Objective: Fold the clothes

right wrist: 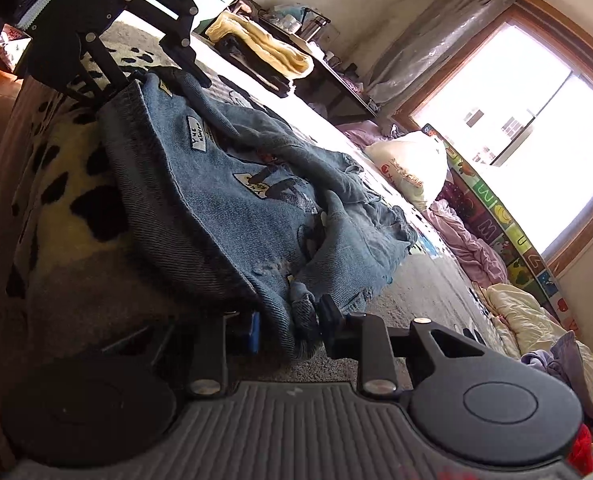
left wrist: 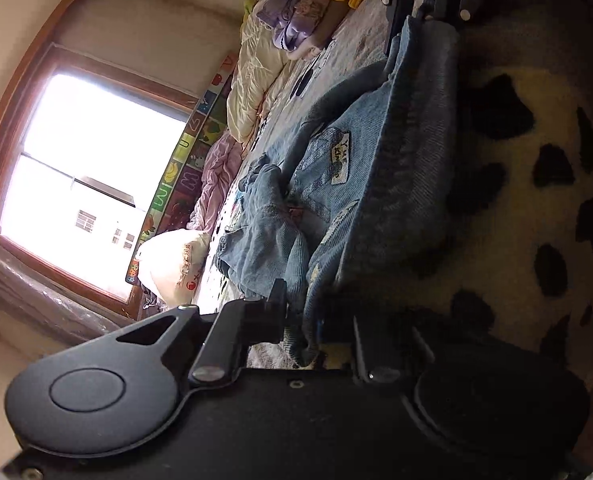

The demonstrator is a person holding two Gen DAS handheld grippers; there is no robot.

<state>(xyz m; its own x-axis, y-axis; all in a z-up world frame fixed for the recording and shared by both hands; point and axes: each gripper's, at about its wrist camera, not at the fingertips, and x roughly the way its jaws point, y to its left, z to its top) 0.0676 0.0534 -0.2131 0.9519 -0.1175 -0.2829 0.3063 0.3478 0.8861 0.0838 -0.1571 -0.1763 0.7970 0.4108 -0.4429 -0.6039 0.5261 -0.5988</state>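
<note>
A blue denim jacket (left wrist: pixel 356 184) with sewn patches lies rumpled on the bed, its hem edge towards me. In the left wrist view my left gripper (left wrist: pixel 308 320) is shut on one end of that hem, with fabric bunched between its fingers. Far along the same edge, the right gripper (left wrist: pixel 420 16) meets the other corner. In the right wrist view the jacket (right wrist: pixel 224 200) spreads ahead and my right gripper (right wrist: pixel 292 328) pinches a fold of the hem. The left gripper (right wrist: pixel 124 80) shows at the top left on the jacket's far corner.
A black-spotted cream blanket (left wrist: pixel 536 200) lies under the hem on the near side. Further along the bed are a pile of purple, yellow and red clothes (left wrist: pixel 308 12), a cream quilt (left wrist: pixel 252 80) and a white bag (left wrist: pixel 176 264). An alphabet mat (left wrist: pixel 192 148) leans under the window (left wrist: pixel 88 168).
</note>
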